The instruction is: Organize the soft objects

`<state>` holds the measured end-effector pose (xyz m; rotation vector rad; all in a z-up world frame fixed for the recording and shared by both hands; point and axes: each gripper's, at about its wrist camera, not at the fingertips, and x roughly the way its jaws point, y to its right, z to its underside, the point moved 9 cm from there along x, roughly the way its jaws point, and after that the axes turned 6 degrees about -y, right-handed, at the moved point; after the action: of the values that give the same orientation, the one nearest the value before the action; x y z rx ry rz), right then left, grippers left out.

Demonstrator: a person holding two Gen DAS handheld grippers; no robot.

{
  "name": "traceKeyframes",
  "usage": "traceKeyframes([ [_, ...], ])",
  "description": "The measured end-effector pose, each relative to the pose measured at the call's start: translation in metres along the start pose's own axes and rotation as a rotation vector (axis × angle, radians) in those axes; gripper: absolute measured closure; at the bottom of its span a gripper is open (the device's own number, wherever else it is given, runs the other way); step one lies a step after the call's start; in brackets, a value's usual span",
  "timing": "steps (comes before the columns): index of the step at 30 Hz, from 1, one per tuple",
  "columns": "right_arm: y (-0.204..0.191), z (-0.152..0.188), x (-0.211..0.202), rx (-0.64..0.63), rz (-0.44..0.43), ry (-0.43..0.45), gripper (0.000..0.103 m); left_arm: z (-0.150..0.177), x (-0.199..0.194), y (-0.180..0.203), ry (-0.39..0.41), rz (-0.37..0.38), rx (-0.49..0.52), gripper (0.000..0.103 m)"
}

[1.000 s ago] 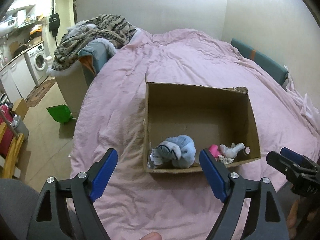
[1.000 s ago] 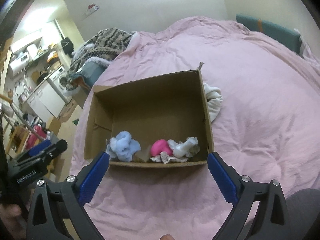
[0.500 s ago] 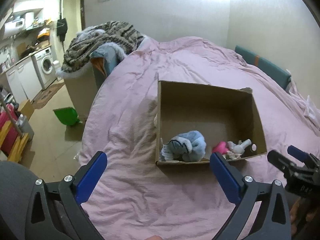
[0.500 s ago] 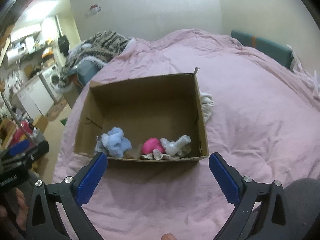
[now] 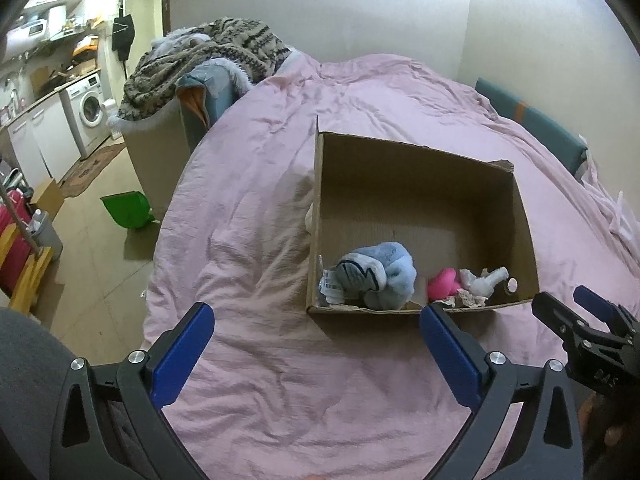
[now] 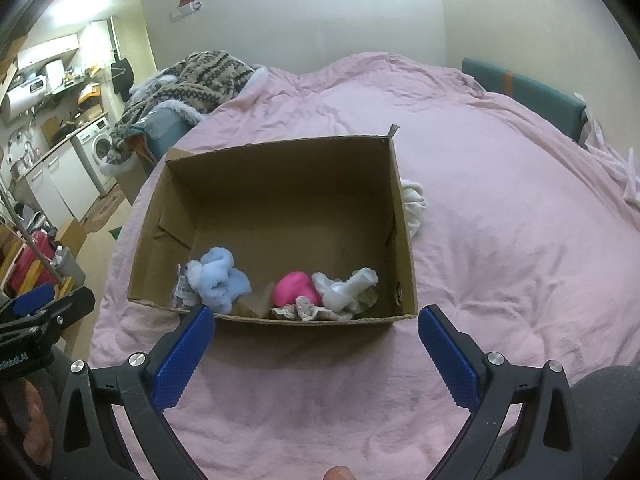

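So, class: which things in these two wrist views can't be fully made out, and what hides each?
- White cloth: right wrist view, mostly behind the cardboard box wall; left wrist view shows a sliver.
- Tag on the blue plush: print too small.
- Box floor nearest us: hidden by the front wall.

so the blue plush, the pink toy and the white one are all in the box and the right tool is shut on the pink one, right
Not quite: the right tool is open and empty, as the right wrist view shows. The blue plush, pink toy and white one do lie in the box.

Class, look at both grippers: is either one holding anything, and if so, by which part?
Nothing is held. The left gripper and right gripper both stand open and empty over the pink bedcover.
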<state>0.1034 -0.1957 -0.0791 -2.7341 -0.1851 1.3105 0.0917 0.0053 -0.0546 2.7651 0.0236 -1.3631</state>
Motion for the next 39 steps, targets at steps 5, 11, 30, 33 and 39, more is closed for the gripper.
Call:
traceKeyframes([
  [5,0.0021,-0.0007,0.0012,0.002,0.006,-0.001,0.000,0.0024,0.0014,0.0062,-0.008,0.006,0.024,0.001],
  [11,0.0027,-0.0011,0.0021,0.003,0.007,-0.001,0.000,0.0049,0.0020,0.0077,-0.012,0.006,0.028,0.001],
  [30,0.0054,-0.0010,0.0050,0.008,0.010,0.003,0.000,0.0053,0.0022,0.0097,-0.015,0.010,0.034,0.001],
  [33,0.0061,-0.0014,0.0053,0.010,0.010,0.006,0.000,0.0053,0.0022,0.0094,-0.014,0.011,0.034,0.001],
  [39,0.0070,-0.0011,0.0026,0.012,0.009,0.008,0.000,0.0055,0.0023,0.0096,-0.014,0.013,0.036,0.001],
])
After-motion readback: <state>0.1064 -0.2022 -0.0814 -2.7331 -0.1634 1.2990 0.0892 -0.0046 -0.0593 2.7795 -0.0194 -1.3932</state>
